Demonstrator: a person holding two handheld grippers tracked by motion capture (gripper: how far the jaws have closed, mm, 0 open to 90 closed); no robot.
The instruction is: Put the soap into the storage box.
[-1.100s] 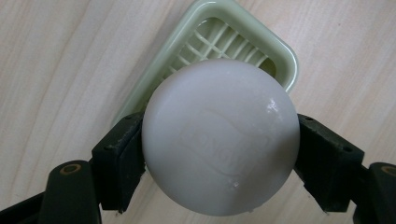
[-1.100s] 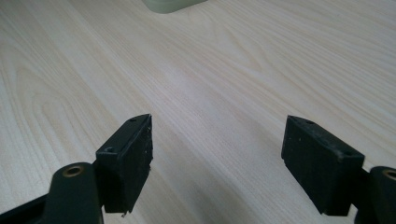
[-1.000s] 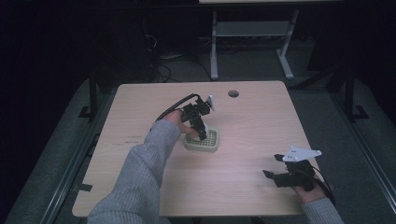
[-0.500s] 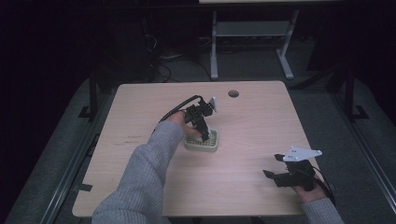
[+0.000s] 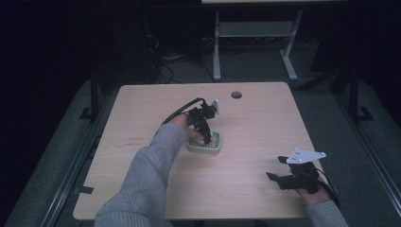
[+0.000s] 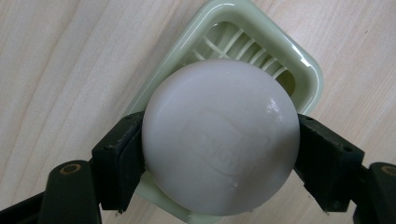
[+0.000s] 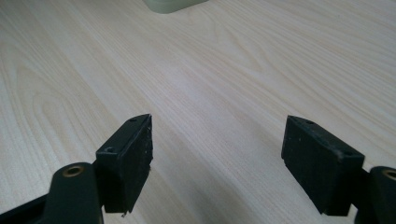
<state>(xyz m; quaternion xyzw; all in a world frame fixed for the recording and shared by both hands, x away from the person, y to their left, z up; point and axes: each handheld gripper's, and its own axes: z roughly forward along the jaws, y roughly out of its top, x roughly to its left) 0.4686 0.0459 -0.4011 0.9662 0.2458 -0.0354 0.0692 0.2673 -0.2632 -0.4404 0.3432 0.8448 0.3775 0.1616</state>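
Note:
A round white bar of soap (image 6: 220,137) with an embossed mark sits between the jaws of my left gripper (image 6: 219,149), which is shut on it. Right beneath it lies a pale green slotted soap dish (image 6: 261,51); whether the soap touches the dish I cannot tell. In the high view the left gripper (image 5: 204,137) points down onto the soap dish (image 5: 213,146) at the table's middle. My right gripper (image 5: 279,180) rests low near the front right of the table, open, with nothing between its fingers (image 7: 126,158).
The light wooden table (image 5: 142,118) has a round cable hole (image 5: 236,94) near its far edge. A corner of the soap dish (image 7: 170,4) shows at the top of the right gripper view. A metal stand (image 5: 255,33) rises beyond the table.
The left gripper has lowered a little onto the soap dish with the soap in it. The right gripper has stayed in place.

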